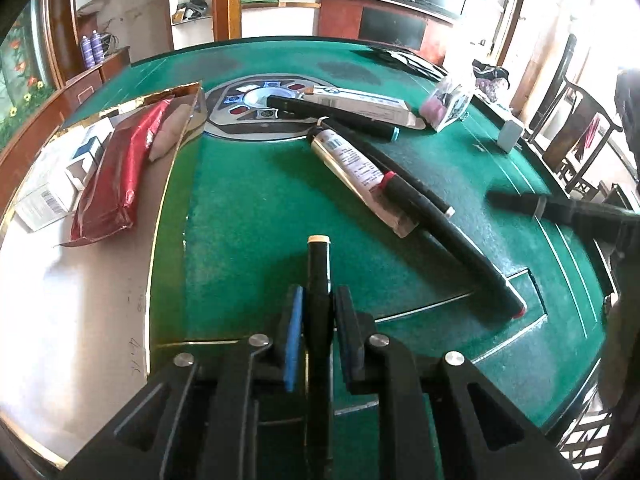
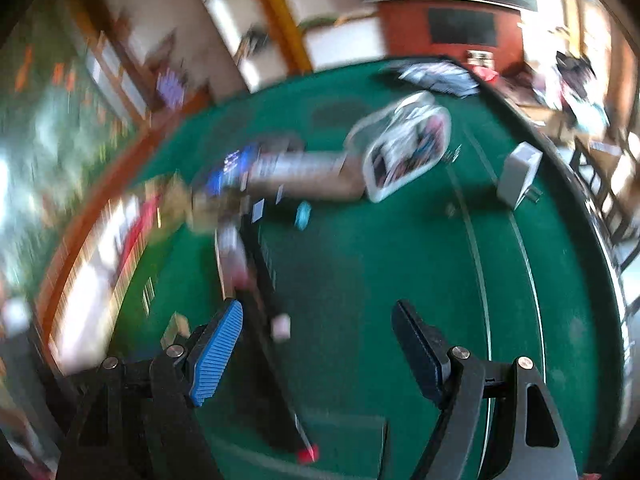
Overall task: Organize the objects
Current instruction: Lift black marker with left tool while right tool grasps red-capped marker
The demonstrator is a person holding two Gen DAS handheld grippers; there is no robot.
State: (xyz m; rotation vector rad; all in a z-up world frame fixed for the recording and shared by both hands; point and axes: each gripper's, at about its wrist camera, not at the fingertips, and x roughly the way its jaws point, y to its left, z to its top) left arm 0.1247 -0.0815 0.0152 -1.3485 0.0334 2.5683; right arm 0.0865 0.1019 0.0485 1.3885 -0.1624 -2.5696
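My left gripper point(image 1: 317, 300) is shut on a black marker with a cream end cap point(image 1: 318, 264), held above the green table point(image 1: 248, 216). Ahead lie a silver tube point(image 1: 356, 168), a long black marker with red ends point(image 1: 448, 232), a thinner black pen point(image 1: 400, 168) and a black marker with a teal cap point(image 1: 336, 114). A shallow gold-rimmed box point(image 1: 100, 264) at the left holds a red packet point(image 1: 116, 180) and small cartons. My right gripper point(image 2: 316, 328) is open and empty above the table; its view is blurred. The long black marker point(image 2: 276, 360) runs under its left finger.
A white carton point(image 1: 360, 104) and a clear bag of small items point(image 1: 448, 102) lie at the far side. A white charger point(image 1: 510, 136) stands near the right edge. The other gripper's black finger point(image 1: 560, 208) reaches in from the right. Chairs stand beyond the table's right edge.
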